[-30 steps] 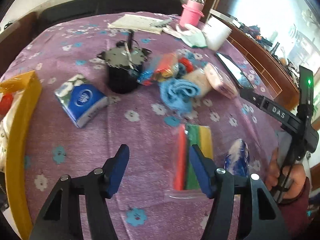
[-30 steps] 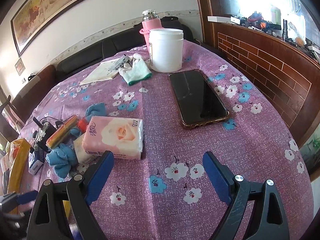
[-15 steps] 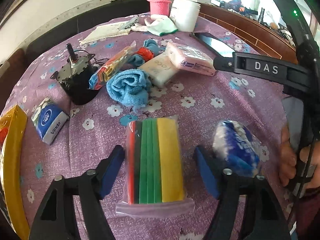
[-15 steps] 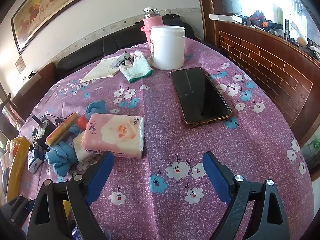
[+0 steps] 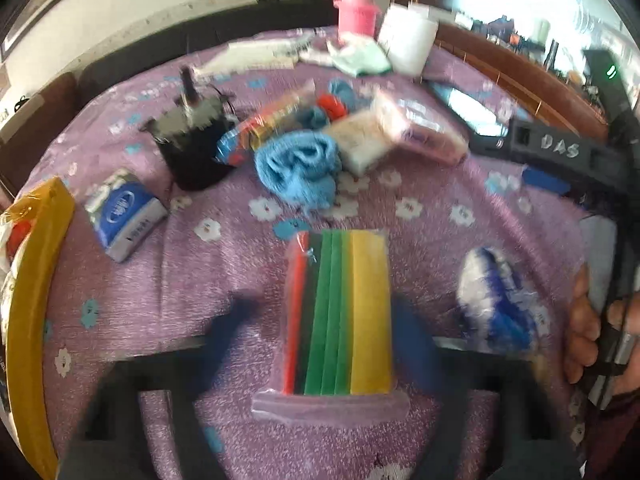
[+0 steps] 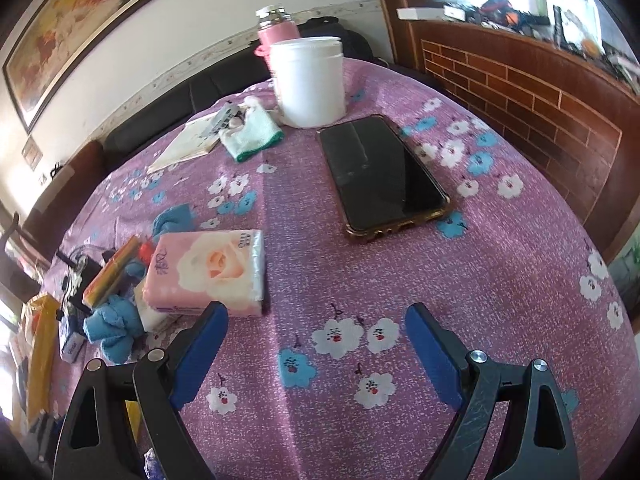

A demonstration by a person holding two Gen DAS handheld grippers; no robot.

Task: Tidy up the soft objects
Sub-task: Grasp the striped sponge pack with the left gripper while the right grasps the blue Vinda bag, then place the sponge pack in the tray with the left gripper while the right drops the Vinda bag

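On the purple tablecloth [image 5: 224, 280], left gripper [image 5: 324, 332] jaws are closing around the bagged coloured cloths [image 5: 344, 312], not yet pressing; right gripper [image 6: 316, 344] gapes wide, holding nothing.

I am in a home living room: a framed painting [image 6: 76, 20] hangs on the pale wall above a dark sofa [image 6: 160, 108], and my worktop [image 6: 500, 280] wears a purple flowered cloth beside a brick-patterned wooden counter [image 6: 520, 92]
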